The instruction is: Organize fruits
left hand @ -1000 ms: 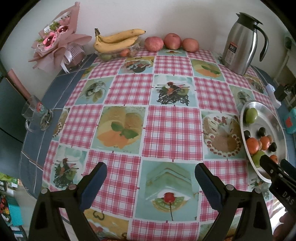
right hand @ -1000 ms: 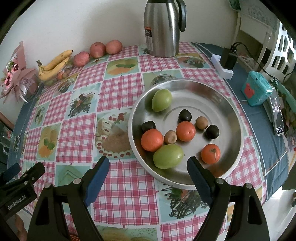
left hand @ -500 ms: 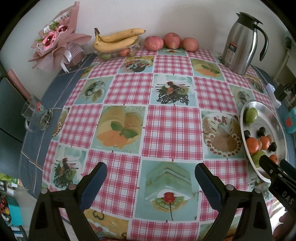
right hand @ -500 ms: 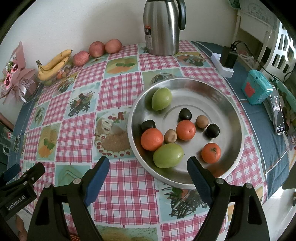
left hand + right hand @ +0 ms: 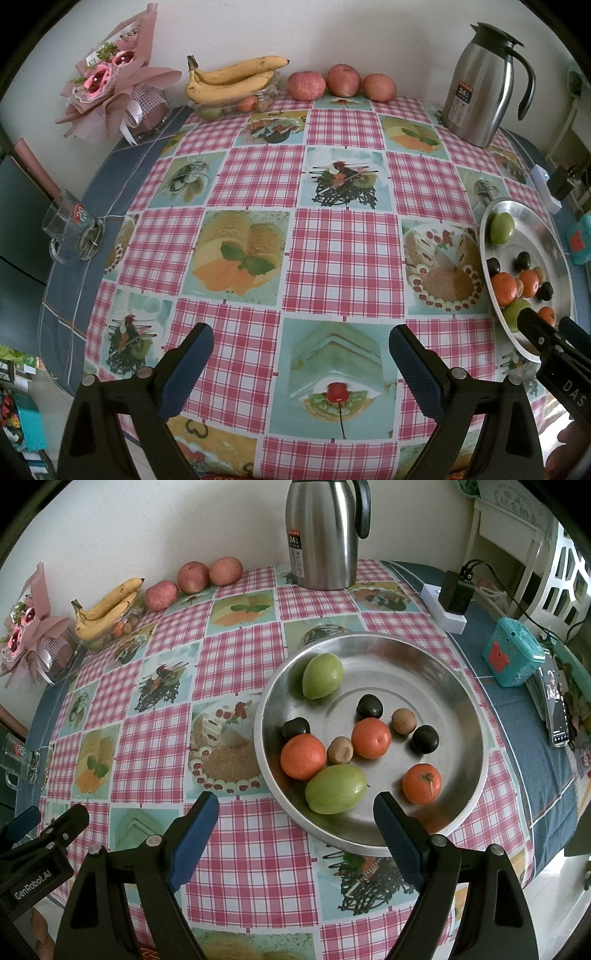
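Steel round tray with mixed fruits is seen just ahead of the right gripper, whose jaws stand apart and empty. The left gripper is also held apart over bare bench. The near green oval fruit should be straddled squarely, then closed on gently.

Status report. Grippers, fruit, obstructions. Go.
Left gripper open, empty, over bare tablecloth. Right gripper open, empty, at near rim of tray. Fruit all loose in tray, green one nearest. Nothing in the way.
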